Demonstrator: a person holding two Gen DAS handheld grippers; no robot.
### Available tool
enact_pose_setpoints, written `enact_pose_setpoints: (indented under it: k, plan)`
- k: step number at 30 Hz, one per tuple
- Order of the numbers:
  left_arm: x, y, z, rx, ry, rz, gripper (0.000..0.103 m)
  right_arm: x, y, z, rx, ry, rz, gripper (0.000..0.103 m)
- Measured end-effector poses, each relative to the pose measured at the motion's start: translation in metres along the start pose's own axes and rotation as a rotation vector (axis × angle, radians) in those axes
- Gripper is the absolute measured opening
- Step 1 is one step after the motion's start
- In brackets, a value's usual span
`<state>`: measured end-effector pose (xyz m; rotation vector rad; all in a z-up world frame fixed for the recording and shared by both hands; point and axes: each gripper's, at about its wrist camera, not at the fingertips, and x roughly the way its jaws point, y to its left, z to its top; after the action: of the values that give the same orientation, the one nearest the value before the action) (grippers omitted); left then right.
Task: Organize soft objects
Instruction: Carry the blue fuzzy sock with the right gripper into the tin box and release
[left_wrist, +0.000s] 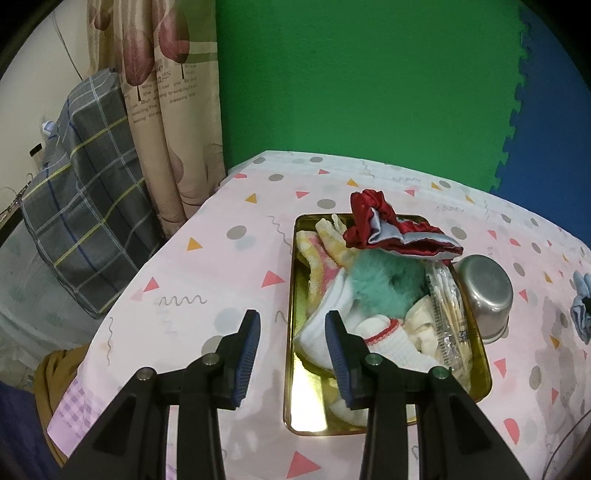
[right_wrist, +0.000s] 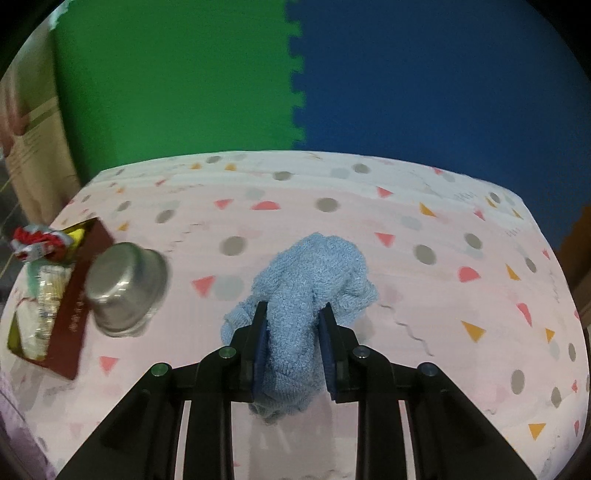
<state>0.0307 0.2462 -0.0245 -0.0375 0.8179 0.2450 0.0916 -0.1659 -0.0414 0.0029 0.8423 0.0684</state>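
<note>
Two matching handheld grippers, left gripper (left_wrist: 291, 354) and right gripper (right_wrist: 293, 350). Chunky matte black plastic frames, splayed struts at the base like an A-frame. Ribbed dark blue pads (left_wrist: 247, 354) lining the inside of each finger. Round silver-grey pivot pins (right_wrist: 226, 352) dotted along the linkages, some greenish.

We count one tray (left_wrist: 291, 373), one steel bowl (left_wrist: 485, 295), one blue towel (right_wrist: 314, 280), one red scrunchie (left_wrist: 384, 225), one teal scrunchie (left_wrist: 384, 288) and one clear packet (left_wrist: 448, 314). We cannot count the heaped socks.
</note>
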Motion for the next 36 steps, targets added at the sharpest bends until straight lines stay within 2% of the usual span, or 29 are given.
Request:
enact_pose_setpoints:
  k: [15,36]
  plan:
    - [-0.001,0.016,-0.003,-0.039,-0.001,0.009,0.037,-0.014,0.077,0.007,-0.096,-0.012,0.132,0.023]
    - [0.008,0.038,-0.008,-0.114,0.034,0.041,0.037,-0.023,0.207,0.015,-0.255,-0.015,0.384,0.023]
